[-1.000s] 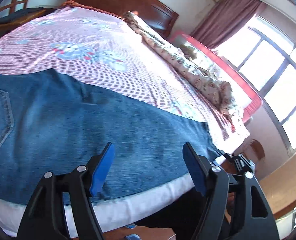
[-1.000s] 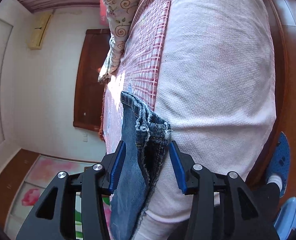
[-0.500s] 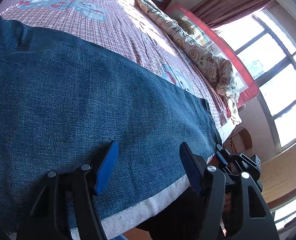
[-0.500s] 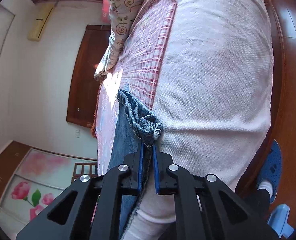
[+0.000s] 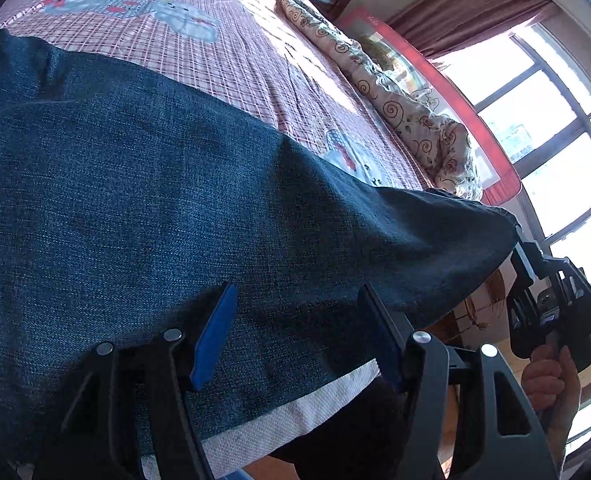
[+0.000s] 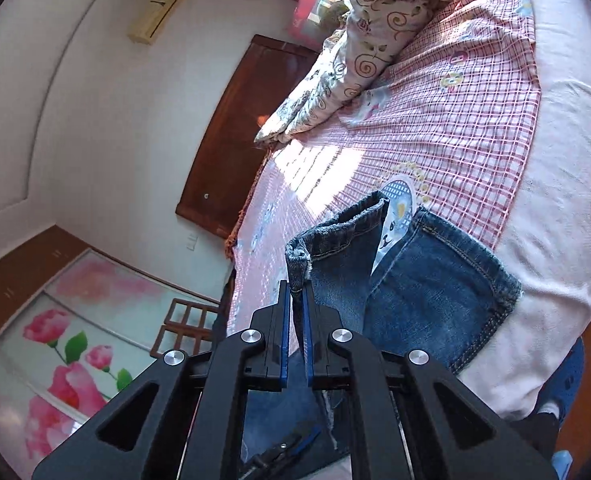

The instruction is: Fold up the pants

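Blue jeans (image 5: 175, 208) lie along the near edge of a bed with a pink checked sheet (image 5: 199, 56). My left gripper (image 5: 295, 332) is open, its blue pads over the denim near the bed's edge, holding nothing. My right gripper (image 6: 294, 300) is shut on the hem of one jeans leg (image 6: 335, 240) and holds it lifted off the bed. The other leg's hem (image 6: 447, 288) still lies flat on the white mattress edge (image 6: 555, 240). The right gripper also shows in the left wrist view (image 5: 523, 240), at the raised leg end.
A rolled floral quilt (image 5: 407, 104) lies along the far side of the bed. A dark wooden headboard (image 6: 239, 128) stands against the wall. A window (image 5: 555, 140) is at right. A wooden chair (image 6: 187, 320) stands beside the bed. Wooden floor lies below.
My right gripper closed on the leg hem and lifted it up off the bed. My left gripper moved closer over the denim and stayed open.
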